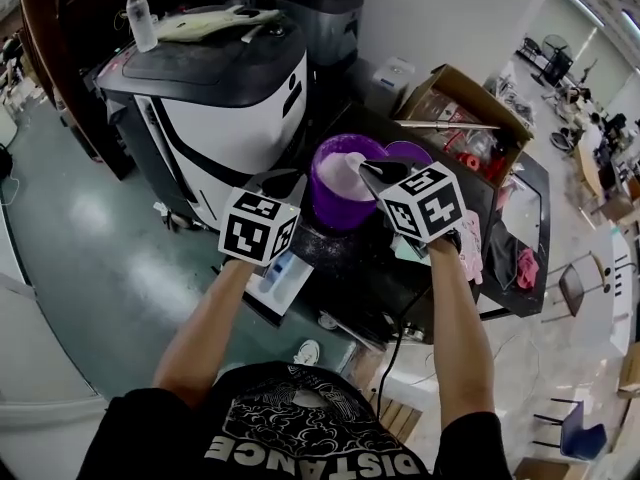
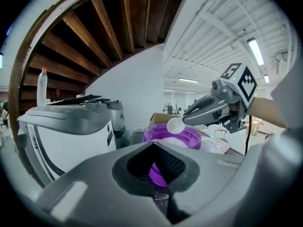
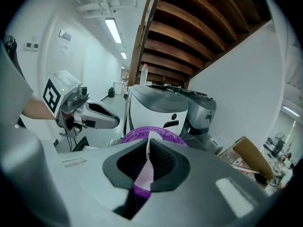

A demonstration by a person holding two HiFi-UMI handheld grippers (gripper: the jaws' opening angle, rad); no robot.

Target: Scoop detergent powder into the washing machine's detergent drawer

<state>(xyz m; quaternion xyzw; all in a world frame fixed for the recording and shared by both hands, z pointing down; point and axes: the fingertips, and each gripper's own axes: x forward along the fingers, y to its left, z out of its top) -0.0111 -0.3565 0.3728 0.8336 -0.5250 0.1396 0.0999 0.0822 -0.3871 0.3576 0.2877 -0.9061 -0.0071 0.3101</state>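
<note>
Dark bench [image 1: 335, 253] over green floor [image 1: 80, 258], white machine [image 1: 230, 118] and box [image 1: 465, 103] near, purple tub [image 1: 335, 203] of powder [image 1: 345, 168], right claw [image 3: 147, 148] clamped on spoon [image 2: 174, 126] above it, left claw [image 2: 154, 148] together, empty.

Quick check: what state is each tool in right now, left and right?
Left tool: closed, with nothing between its jaws.
Right tool: closed on the white spoon.

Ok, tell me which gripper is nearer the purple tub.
Right. The right gripper holds a spoon over the purple tub; the left gripper is shut, beside the tub's left side.
</note>
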